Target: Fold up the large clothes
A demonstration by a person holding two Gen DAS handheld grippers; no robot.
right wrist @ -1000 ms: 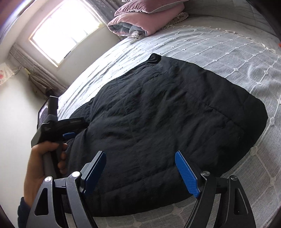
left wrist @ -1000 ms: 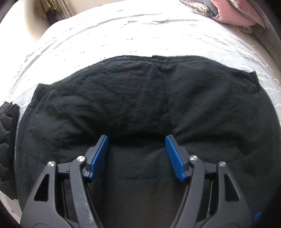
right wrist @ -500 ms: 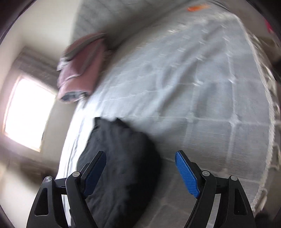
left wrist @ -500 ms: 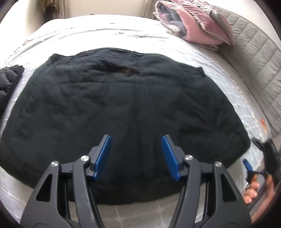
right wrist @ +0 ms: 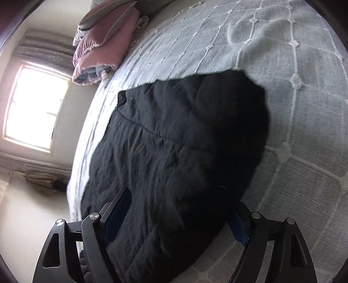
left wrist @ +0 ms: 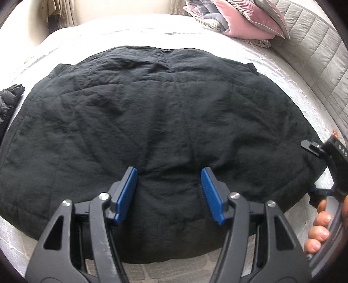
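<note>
A large black quilted garment (left wrist: 165, 113) lies spread flat on the bed's pale bedspread (left wrist: 130, 28). My left gripper (left wrist: 168, 172) stands open over the garment's near edge; its blue pads (left wrist: 127, 191) touch the cloth, and creases run out from the tips. My right gripper (right wrist: 180, 199) is open wide at the garment's (right wrist: 174, 141) right near corner. The cloth's edge lies between its fingers and partly hides the right one. In the left wrist view a hand (left wrist: 319, 230) holds that gripper at the far right.
Pink and grey pillows and a folded quilt (left wrist: 239, 19) are stacked at the head of the bed, by the grey padded headboard (left wrist: 315, 54). Another dark quilted piece (left wrist: 8, 102) lies at the garment's left. A bright window (right wrist: 34, 104) is in the wall beyond the bed.
The left gripper swept right along the garment's near edge and now sits lower on it. The right gripper rolled and came down from the bare bedspread onto the garment's corner.
</note>
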